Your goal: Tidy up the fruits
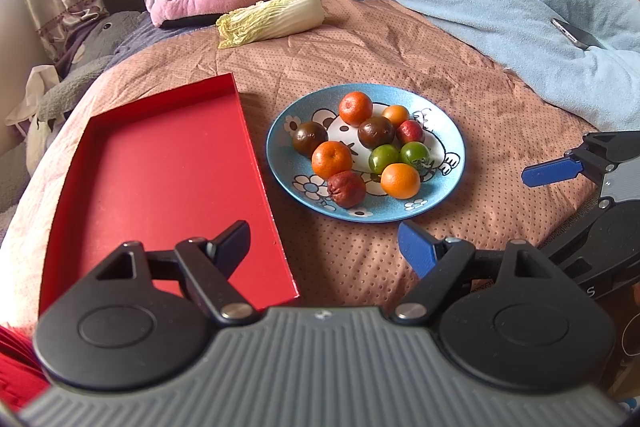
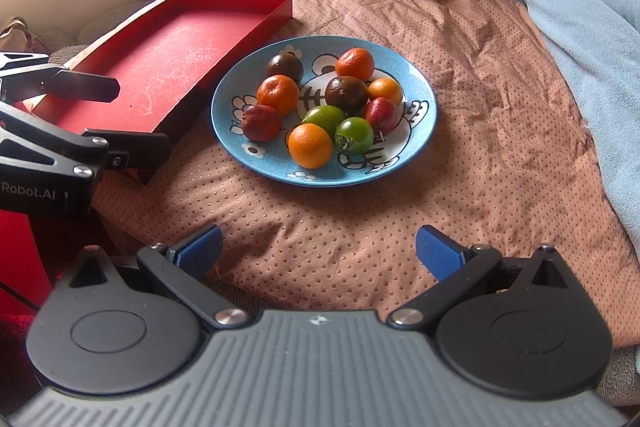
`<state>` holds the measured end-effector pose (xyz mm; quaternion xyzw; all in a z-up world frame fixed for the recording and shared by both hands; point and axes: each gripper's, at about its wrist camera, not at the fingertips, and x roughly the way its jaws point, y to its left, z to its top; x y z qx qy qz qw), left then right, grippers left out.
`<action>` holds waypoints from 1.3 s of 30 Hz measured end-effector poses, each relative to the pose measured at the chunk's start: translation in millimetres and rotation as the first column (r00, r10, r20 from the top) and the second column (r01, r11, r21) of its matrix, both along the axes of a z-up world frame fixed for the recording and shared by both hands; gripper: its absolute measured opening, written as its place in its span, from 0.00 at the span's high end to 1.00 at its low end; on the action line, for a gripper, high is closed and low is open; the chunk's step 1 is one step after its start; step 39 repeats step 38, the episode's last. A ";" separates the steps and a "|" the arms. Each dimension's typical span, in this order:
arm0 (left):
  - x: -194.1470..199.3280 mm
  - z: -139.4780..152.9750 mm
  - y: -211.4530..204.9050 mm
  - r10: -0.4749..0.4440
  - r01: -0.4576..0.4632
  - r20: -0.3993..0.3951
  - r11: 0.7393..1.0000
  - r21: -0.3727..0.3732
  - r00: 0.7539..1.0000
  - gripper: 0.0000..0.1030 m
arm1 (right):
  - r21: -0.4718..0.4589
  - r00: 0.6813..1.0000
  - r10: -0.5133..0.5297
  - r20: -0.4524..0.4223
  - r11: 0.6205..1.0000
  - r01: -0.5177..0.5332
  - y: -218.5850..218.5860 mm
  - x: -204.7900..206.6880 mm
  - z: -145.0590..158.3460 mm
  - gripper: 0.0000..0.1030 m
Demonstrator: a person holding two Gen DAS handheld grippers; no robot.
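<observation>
Left wrist view is showing the fruits [image 1: 366,147] lying on the plate [image 1: 280,167] beside the tray [image 1: 160,167], whose long axis is running away from both released grippers: left [image 1: 324,243], right [image 2: 318,245].

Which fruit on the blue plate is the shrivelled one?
Find the round blue cartoon-print plate on the dotted pink bedspread, beside the red rectangular tray. At the plate's tray-side front edge sits a wrinkled dark red fruit; its neighbours are smooth.
</observation>
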<state>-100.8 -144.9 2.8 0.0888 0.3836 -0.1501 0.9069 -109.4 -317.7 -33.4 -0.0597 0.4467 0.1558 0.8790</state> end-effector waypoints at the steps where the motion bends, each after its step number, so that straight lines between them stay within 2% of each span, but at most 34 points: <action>1: 0.0 0.0 0.0 0.000 0.000 0.000 1.000 0.000 1.000 0.20 | 0.000 1.000 0.000 0.000 1.000 0.000 0.0 0.0 0.0 0.00; 30: 0.9 0.9 -0.2 -0.001 0.001 -0.001 1.000 0.000 1.000 0.20 | 0.000 1.000 0.004 -0.003 1.000 -0.004 6.2 2.4 -1.4 0.00; 35: -4.7 -0.2 1.2 -0.012 0.012 0.028 1.000 -0.014 1.000 0.20 | 0.001 1.000 0.004 -0.003 1.000 -0.004 4.2 1.7 -2.7 0.00; 39: -5.1 -0.4 1.3 -0.010 0.011 0.021 1.000 -0.013 1.000 0.20 | 0.002 1.000 0.004 -0.003 1.000 -0.004 3.9 1.6 -2.7 0.00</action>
